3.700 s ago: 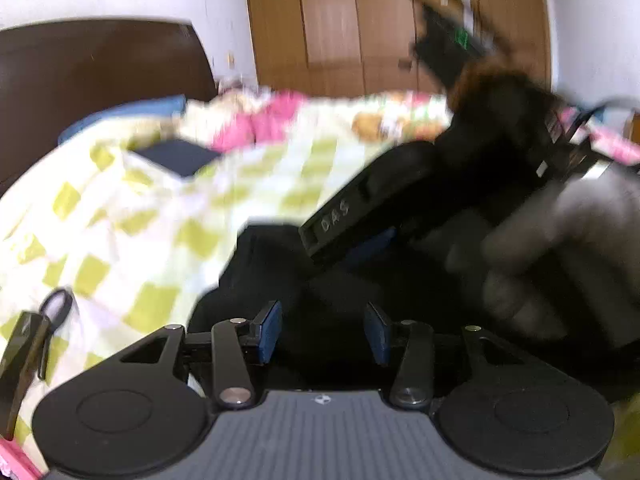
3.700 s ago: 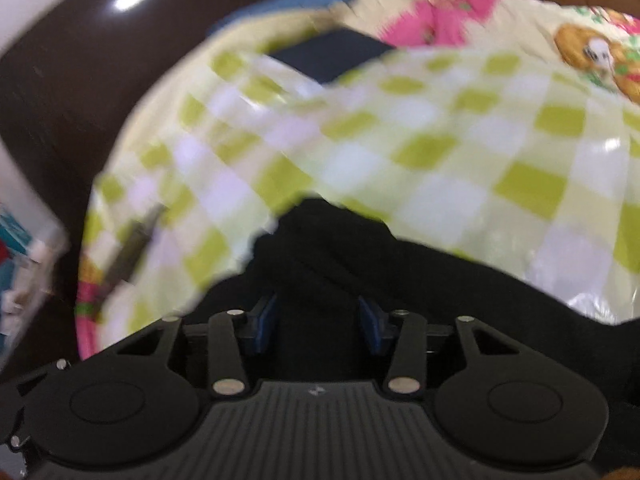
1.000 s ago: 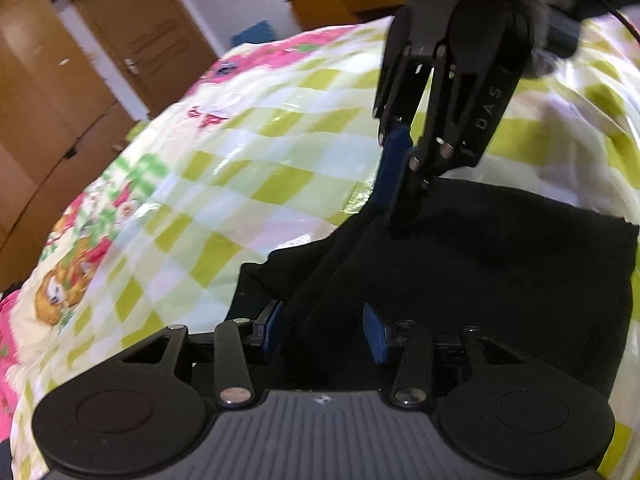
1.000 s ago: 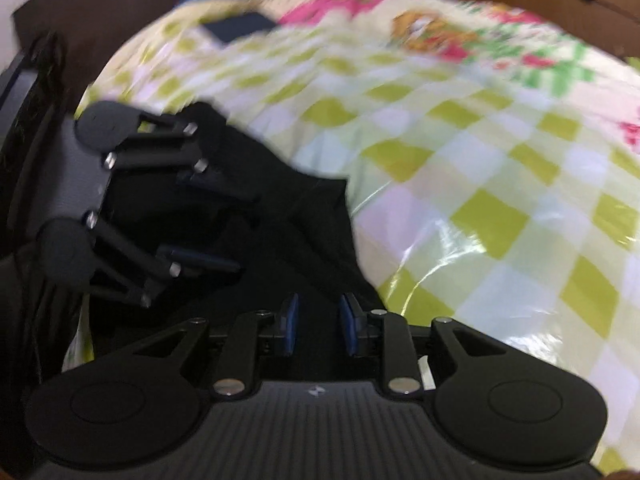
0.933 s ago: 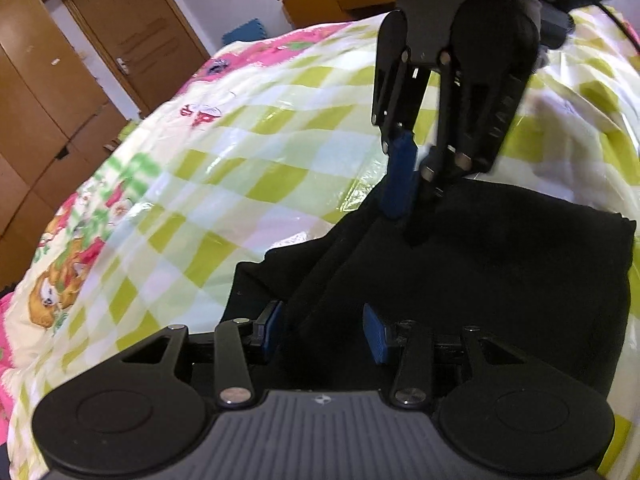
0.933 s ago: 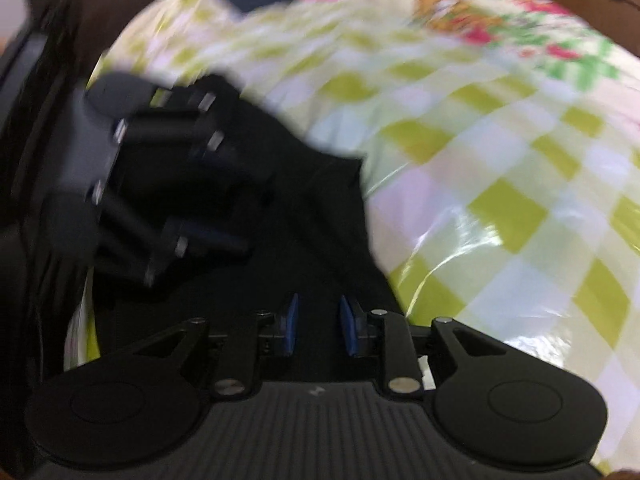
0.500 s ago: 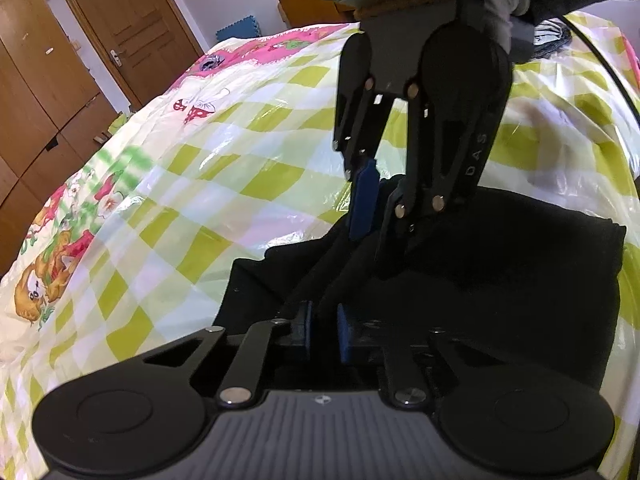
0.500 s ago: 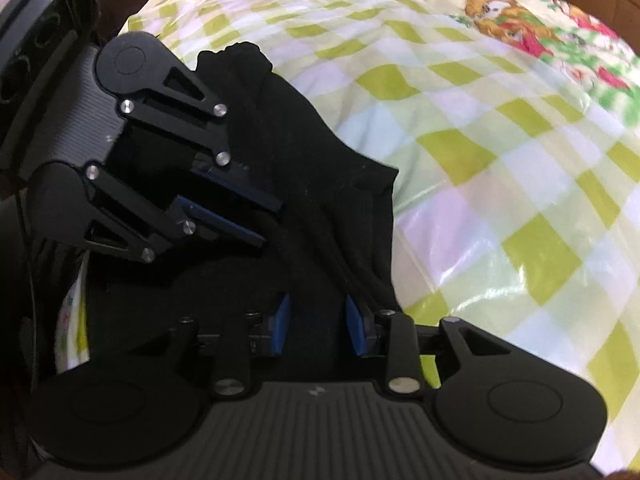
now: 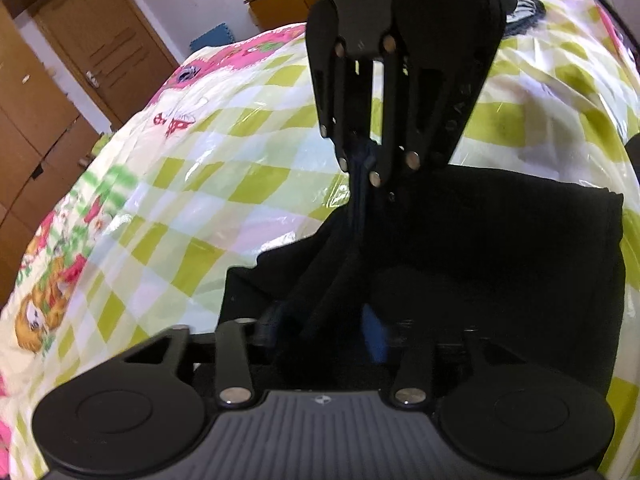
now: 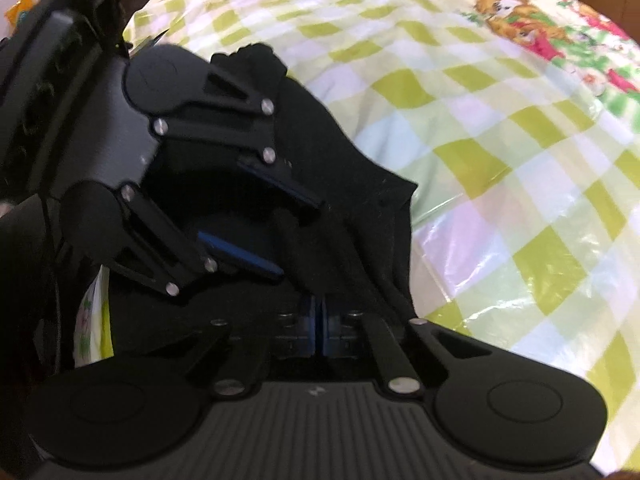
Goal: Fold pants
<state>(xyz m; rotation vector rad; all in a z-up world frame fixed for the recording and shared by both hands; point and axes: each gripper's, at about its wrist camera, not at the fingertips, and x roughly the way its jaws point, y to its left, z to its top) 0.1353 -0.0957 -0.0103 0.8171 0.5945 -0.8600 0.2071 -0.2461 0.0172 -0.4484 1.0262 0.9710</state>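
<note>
Right wrist: tongs (image 10: 316,330) tips under pants (image 10: 360,184)

The pants (image 9: 500,248) lie on the bed (image 9: 208,184), bunched into ridges along one edge. The left gripper (image 9: 326,326) sits at the near edge of the cloth, its jaws apart, with a fold running between them. The right gripper (image 9: 362,168) comes down opposite it at the far edge, jaws together, apparently on a ridge of cloth. In the right wrist view, the left gripper (image 10: 280,236) lies to the left, over the pants (image 10: 340,168). A door (image 9: 108,44) stands behind the bed.
</note>
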